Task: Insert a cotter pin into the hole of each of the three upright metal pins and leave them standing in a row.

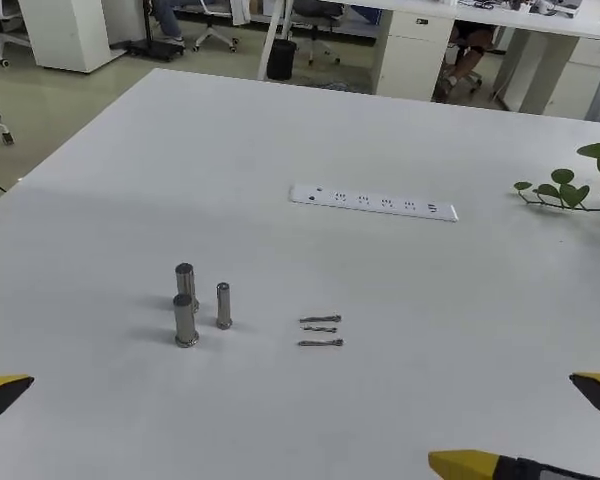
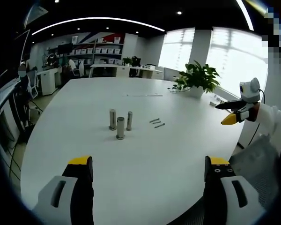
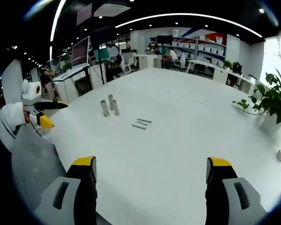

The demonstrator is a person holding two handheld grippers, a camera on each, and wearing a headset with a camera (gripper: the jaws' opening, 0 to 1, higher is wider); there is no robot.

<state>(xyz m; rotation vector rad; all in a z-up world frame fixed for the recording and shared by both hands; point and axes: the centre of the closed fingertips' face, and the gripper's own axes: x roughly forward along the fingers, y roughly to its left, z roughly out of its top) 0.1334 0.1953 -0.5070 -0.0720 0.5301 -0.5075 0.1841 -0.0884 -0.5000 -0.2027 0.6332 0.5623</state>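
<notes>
Yellow-tipped left claw (image 2: 148, 161) and right claw (image 3: 151, 162), both wide open and empty, sit at the near edge of the white table (image 1: 280, 130). Further in, three small silver cotter pins (image 1: 321, 330) lie side by side, near three upright grey metal pins (image 1: 195, 305) clustered to their left. Pinch one cotter pin near one end, leaving its legs free for threading. Both claws point forward, level, well short of the parts.

Open tabletop (image 1: 430, 300) around three close-set metal pins (image 1: 186, 320), gaps perhaps tight; power strip (image 1: 373, 201) well beyond.
</notes>
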